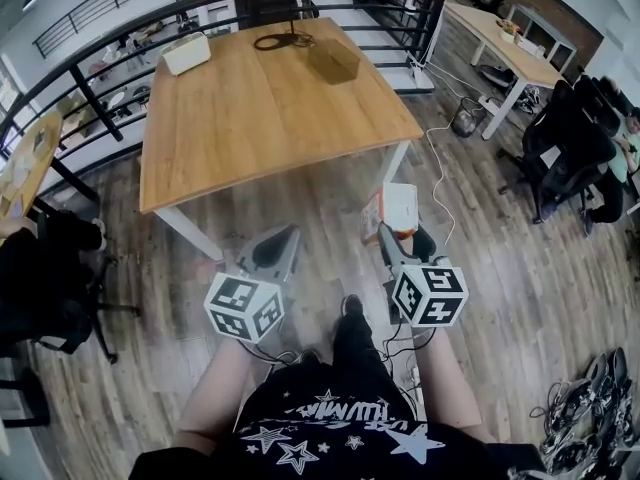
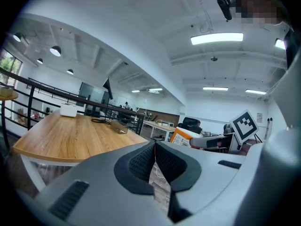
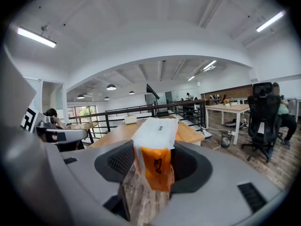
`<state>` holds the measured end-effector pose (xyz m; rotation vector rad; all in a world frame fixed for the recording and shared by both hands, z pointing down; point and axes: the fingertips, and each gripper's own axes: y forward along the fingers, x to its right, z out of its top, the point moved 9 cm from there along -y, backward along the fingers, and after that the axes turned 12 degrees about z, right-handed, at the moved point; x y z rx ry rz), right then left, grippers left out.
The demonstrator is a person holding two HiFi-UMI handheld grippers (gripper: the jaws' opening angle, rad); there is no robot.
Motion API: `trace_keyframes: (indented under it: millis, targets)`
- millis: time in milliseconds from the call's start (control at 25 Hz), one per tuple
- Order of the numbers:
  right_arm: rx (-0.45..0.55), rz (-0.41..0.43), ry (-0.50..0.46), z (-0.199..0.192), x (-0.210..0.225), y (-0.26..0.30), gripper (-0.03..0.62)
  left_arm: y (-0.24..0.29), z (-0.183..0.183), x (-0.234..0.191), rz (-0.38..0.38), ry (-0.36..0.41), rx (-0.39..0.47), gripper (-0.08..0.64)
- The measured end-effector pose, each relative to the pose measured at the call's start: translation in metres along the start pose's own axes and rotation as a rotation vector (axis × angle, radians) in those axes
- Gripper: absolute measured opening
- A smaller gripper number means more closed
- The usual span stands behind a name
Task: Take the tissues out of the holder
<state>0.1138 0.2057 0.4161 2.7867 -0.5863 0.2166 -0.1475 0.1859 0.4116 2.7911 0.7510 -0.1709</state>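
My right gripper (image 1: 400, 233) is shut on an orange and white tissue pack (image 1: 399, 208), held over the wooden floor in front of the table. In the right gripper view the tissue pack (image 3: 154, 154) stands upright between both pads. My left gripper (image 1: 279, 243) hangs beside it with its pads (image 2: 141, 161) pressed together and nothing between them. A brown tissue holder (image 1: 333, 60) sits on the far side of the wooden table (image 1: 250, 128); whether it holds anything I cannot tell. The left gripper view shows the holder (image 2: 119, 126) small and far off.
On the table's far left corner lies a white box (image 1: 186, 53), with a black cable coil (image 1: 283, 40) at the far edge. A black railing (image 1: 100, 58) runs behind the table. Office chairs (image 1: 570, 148) and a second table (image 1: 505, 43) stand at the right. Cables (image 1: 400, 343) lie by my feet.
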Motion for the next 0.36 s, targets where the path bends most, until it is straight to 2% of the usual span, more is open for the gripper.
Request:
trace_keyframes:
  millis: [360]
  targets:
    - [-0.021, 0.025, -0.021, -0.005, -0.01, 0.001, 0.238, -0.014, -0.012, -0.001, 0.01, -0.01, -0.016, 0.014]
